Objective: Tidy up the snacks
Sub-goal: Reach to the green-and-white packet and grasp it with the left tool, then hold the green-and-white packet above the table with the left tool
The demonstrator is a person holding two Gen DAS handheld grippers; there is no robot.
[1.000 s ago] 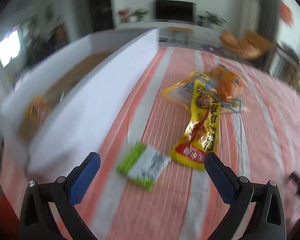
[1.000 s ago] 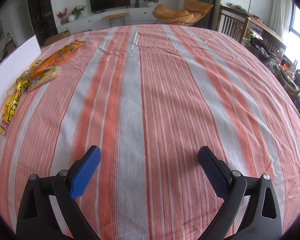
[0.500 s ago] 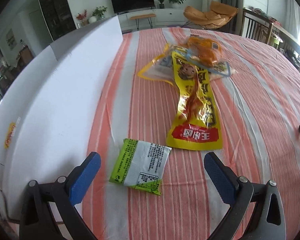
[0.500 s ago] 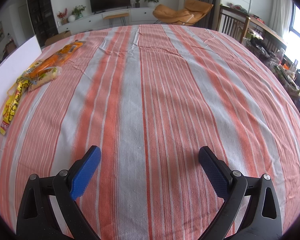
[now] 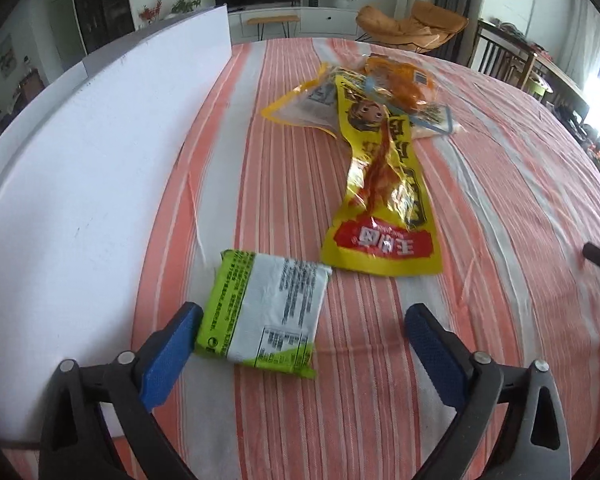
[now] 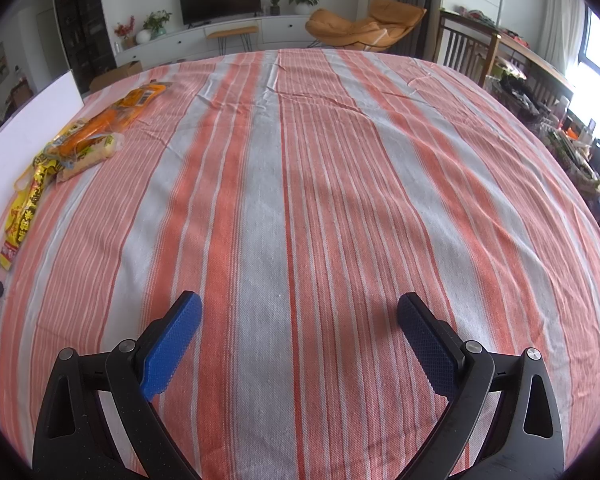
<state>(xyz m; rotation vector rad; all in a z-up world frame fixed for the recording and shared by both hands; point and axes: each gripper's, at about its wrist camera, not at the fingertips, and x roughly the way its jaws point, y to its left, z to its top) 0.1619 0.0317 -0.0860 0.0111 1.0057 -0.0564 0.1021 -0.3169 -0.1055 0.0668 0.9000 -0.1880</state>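
Observation:
A green and white snack packet [image 5: 264,306] lies flat on the striped cloth, partly between my left gripper's [image 5: 300,316] open fingers, close to the left pad [image 5: 172,346]. Beyond it lies a long yellow snack bag [image 5: 384,196], then a pile with an orange packet [image 5: 400,80] and a clear yellow-edged bag [image 5: 304,104]. In the right wrist view the same pile [image 6: 96,136] and yellow bag [image 6: 24,208] lie far left. My right gripper [image 6: 298,312] is open and empty above bare cloth.
A tall white box wall [image 5: 80,184] runs along the left of the snacks; it also shows in the right wrist view [image 6: 24,128]. The table carries an orange and grey striped cloth [image 6: 340,184]. Chairs and a TV unit stand beyond the table.
My left gripper has swung away from the box and moved down and forward, so the green packet now sits between its fingers. The right gripper has stayed still.

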